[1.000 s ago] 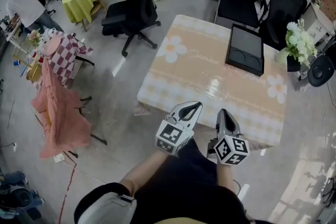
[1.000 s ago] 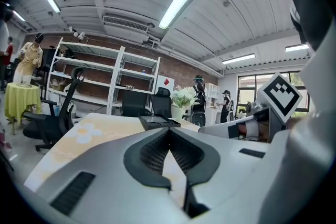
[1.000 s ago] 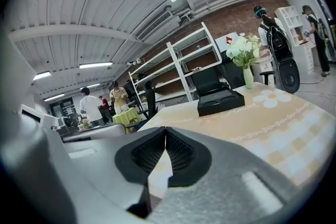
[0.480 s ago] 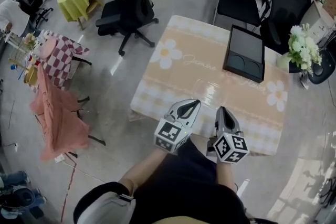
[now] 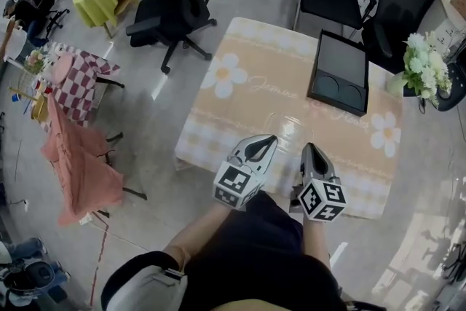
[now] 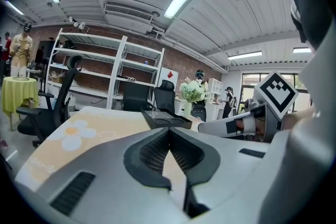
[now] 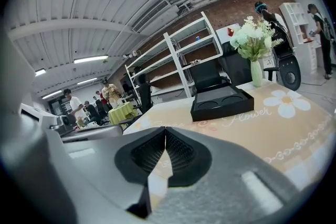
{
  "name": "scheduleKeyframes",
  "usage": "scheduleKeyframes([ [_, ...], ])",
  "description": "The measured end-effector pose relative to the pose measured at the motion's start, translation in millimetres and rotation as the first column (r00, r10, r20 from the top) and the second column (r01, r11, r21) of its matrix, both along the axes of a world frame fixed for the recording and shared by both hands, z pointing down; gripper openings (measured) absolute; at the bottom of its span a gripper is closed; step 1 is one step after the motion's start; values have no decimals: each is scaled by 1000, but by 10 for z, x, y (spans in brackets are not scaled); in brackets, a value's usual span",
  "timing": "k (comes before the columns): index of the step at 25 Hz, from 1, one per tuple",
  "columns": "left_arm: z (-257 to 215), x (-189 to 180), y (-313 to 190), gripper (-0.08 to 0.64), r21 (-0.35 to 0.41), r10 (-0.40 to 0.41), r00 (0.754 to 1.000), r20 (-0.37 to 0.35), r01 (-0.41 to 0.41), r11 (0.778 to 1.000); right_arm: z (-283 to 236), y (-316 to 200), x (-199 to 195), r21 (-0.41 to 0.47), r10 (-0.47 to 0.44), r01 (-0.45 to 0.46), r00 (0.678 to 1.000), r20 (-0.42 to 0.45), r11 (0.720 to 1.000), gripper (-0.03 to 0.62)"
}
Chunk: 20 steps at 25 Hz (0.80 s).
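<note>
Hovering side by side over the near edge of the worktop point(image 5: 240, 102), close to the body: left claw point(image 5: 266, 141) and right claw point(image 5: 309, 149), each clenched tip to tip with nothing between. Well apart from both, toward the far right of the worktop: a black tray point(image 5: 338, 71) with two round hollows, lying flat, untouched, apparently empty. Just beyond it, near the far right corner: white flowers point(image 5: 422, 60) in a vase. Judged from this: no contact made, nothing grasped, lifted or shifted; every bit of handling yet to be done, with the whole bare stretch of worktop between claws and tray.
</note>
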<state>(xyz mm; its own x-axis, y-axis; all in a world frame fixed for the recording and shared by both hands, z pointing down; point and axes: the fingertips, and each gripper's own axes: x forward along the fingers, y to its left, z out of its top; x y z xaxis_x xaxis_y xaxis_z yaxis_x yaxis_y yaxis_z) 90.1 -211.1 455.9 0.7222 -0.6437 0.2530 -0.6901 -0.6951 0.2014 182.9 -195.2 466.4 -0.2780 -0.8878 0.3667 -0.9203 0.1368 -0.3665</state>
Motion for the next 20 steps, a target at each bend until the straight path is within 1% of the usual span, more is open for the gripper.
scheduleKeyframes([
  [4,23,33,-100,9,-8,0,1000,3,0,1000,45,-79,-29,-21,-74,73,996,-58,997,6],
  [6,98,55,-133,9,-26,4,1000,3,-4,1000,78,-121,-24,-35,-98,96,993,-59,995,6],
  [9,192,67,-188,9,-49,2,1000,7,-2,999,149,-168,2,-61,-115,111,992,-61,992,6],
  [15,310,86,-351,9,-83,-6,1000,19,8,997,273,-305,49,-114,-159,146,981,-110,983,6],
  [20,353,106,-488,9,-97,-7,999,37,11,995,341,-436,96,-146,-206,184,967,-151,972,8],
])
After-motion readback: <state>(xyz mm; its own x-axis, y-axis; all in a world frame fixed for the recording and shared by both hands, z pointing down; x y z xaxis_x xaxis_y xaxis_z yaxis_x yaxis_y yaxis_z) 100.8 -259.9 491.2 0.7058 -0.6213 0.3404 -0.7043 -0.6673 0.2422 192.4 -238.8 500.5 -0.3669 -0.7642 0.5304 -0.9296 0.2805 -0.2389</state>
